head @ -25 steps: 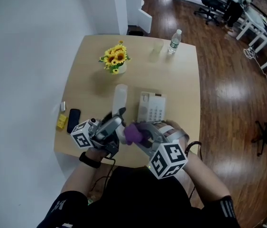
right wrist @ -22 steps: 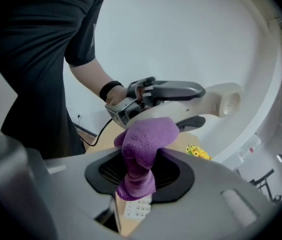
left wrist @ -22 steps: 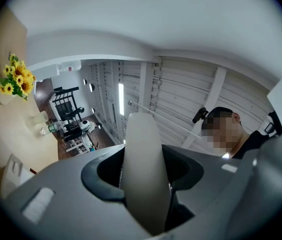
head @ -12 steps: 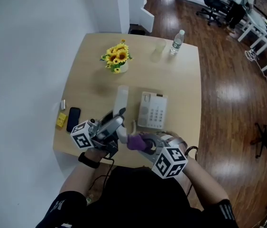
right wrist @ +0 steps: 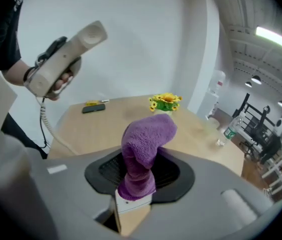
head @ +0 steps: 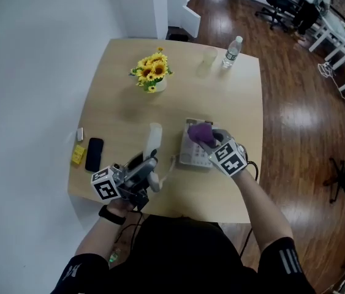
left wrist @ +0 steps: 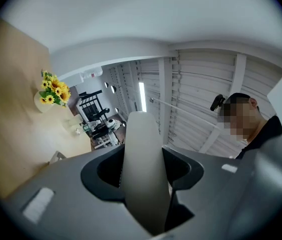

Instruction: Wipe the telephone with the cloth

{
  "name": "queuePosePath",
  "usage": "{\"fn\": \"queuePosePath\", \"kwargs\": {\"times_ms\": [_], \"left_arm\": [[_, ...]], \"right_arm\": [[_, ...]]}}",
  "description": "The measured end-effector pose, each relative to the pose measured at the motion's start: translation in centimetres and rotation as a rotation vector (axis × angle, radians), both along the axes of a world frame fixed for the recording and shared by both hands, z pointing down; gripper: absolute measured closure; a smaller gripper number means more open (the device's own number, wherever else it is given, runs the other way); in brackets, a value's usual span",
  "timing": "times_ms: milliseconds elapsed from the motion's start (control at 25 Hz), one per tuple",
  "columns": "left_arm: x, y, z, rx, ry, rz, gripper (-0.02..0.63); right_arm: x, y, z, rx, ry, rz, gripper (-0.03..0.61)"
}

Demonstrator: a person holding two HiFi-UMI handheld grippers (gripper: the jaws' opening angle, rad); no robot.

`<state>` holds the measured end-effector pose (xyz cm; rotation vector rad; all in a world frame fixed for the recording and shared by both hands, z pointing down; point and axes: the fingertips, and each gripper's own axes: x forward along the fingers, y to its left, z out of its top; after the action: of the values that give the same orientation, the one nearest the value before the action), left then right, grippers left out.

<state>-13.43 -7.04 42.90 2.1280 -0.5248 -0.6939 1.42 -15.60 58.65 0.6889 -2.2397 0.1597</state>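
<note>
The white telephone base [head: 188, 154] lies on the table, right of centre. Its handset [head: 153, 137] is lifted off, and my left gripper [head: 148, 167] is shut on it near the table's front left. In the left gripper view the handset [left wrist: 141, 164] fills the gap between the jaws. My right gripper [head: 206, 138] is shut on the purple cloth [head: 198, 131], which rests over the far part of the base. In the right gripper view the cloth [right wrist: 143, 149] sticks up from the jaws, and the handset [right wrist: 64, 58] shows at the upper left. A coiled cord [head: 171, 163] joins handset and base.
A vase of sunflowers [head: 151, 73] stands at the far left of the table [head: 117, 112]. A water bottle [head: 231, 51] and a clear glass [head: 206, 59] stand at the far right edge. A dark phone [head: 94, 154] and a yellow item [head: 77, 155] lie at the left edge.
My right gripper has carried the cloth from the table's near edge forward onto the telephone base. The left gripper with the handset has dropped slightly toward the near left.
</note>
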Motion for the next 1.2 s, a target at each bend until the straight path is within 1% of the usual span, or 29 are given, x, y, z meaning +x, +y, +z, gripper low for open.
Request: {"fn": "queuePosePath", "kwargs": {"times_ms": [120,240,400,520,680,800,1040,1200], "left_arm": [[-0.2,0.1,1.0,-0.019,-0.033,0.003,0.408],[-0.3,0.1,1.7,-0.036,-0.050,0.004,0.408],[-0.5,0.2,2.4,-0.052,-0.087,0.004,0.408],[-0.9,0.2,2.9,-0.071,-0.097,0.004,0.408],[-1.3,0.4,3.3,-0.083,-0.104,0.002,0.408],[-1.6,0.1,3.7,-0.087,-0.103,0.003,0.408],[-1.3,-0.4,3.8,-0.084,-0.101,0.010,0.408],[-0.9,-0.9,3.9,-0.078,-0.109,0.015,0.408]], "right_arm": [[0.2,-3.7,2.1,0.011,0.051,0.041,0.445],[-0.1,-6.6,3.9,0.030,0.107,0.058,0.445],[-1.5,-8.8,5.8,0.064,0.197,0.028,0.445],[-2.5,-9.3,8.3,0.062,0.265,-0.010,0.445],[-3.9,-7.5,11.1,-0.002,0.321,-0.075,0.445],[-4.5,-5.7,11.4,-0.034,0.316,-0.094,0.446],[-4.5,-2.6,12.6,-0.003,0.280,-0.093,0.446],[-4.8,1.2,13.7,0.003,0.311,-0.179,0.446]]}}
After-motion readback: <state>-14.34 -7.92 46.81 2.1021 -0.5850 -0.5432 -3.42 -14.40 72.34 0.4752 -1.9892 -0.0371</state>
